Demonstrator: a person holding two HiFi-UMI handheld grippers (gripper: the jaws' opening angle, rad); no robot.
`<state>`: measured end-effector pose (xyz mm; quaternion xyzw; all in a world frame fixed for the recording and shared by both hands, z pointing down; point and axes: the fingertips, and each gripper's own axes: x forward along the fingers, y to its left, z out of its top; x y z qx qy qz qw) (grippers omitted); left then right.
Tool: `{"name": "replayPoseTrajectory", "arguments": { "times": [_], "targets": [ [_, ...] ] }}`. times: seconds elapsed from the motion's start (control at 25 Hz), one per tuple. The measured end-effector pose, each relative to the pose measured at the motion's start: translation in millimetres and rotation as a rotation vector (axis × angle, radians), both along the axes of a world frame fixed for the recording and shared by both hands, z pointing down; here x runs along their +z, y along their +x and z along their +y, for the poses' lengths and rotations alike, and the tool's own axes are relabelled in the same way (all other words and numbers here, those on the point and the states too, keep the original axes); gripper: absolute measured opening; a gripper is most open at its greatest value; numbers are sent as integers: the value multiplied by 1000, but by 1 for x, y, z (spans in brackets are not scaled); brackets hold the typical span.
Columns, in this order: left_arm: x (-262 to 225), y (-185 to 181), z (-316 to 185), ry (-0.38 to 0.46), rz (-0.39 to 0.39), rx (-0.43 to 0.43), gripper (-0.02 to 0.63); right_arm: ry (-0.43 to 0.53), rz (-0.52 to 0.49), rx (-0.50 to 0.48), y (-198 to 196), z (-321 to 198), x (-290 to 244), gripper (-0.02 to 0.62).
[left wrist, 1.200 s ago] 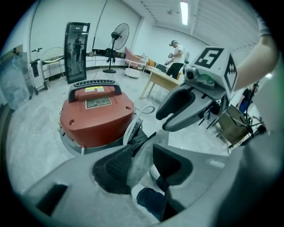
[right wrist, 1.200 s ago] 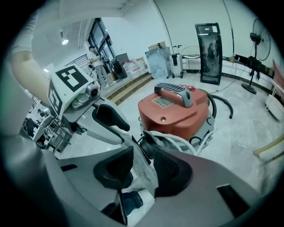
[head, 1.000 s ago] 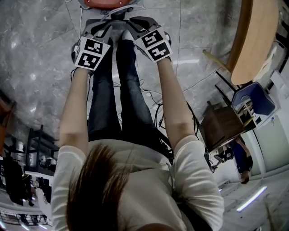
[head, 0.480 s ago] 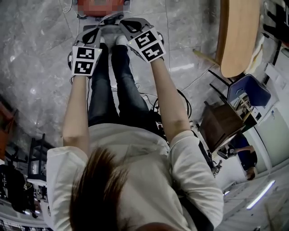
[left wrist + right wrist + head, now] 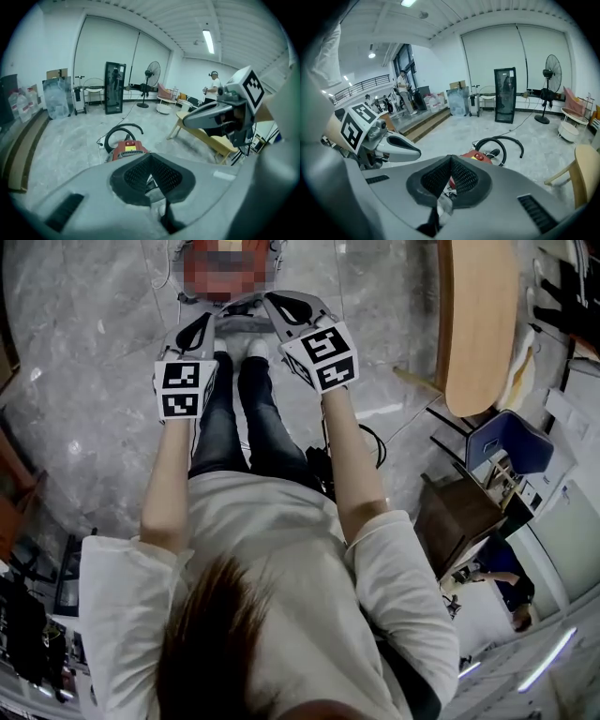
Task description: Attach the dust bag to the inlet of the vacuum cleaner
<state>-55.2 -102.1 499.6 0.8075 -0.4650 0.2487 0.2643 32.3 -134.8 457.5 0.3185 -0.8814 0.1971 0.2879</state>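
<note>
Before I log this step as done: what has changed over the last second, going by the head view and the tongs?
The left tongs and the right tongs closed and rose together, away from the red vacuum cleaner and towards the head. Each now seems to pinch a pale edge, apparently the dust bag. The vacuum cleaner stayed where it was on the floor.
</note>
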Motion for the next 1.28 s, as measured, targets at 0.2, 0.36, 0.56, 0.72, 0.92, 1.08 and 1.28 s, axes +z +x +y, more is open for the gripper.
{"name": "replayPoseTrajectory", "arguments": {
  "times": [0.2, 0.36, 0.56, 0.72, 0.92, 1.08, 1.28],
  "targets": [
    [-63, -7, -14, 93, 38, -48, 15, 69, -61, 88, 4, -7, -54, 2],
    [-111, -3, -22, 159, 71, -58, 15, 134, -115, 159, 9, -8, -102, 2],
    [-164, -2, -23, 229, 108, -78, 15, 217, -130, 183, 12, -1, -154, 2],
    [-204, -4, -20, 291, 120, -80, 15, 260, -148, 212, 18, 12, -190, 2],
    [-249, -8, -13, 368, 128, -82, 15, 303, -162, 224, 20, 27, -224, 2],
    [-276, -6, 2, 411, 137, -79, 15, 334, -167, 219, 20, 44, -248, 2],
    [-310, -1, 19, 477, 142, -55, 15, 366, -202, 249, 26, 65, -276, 2]
  ]
}}
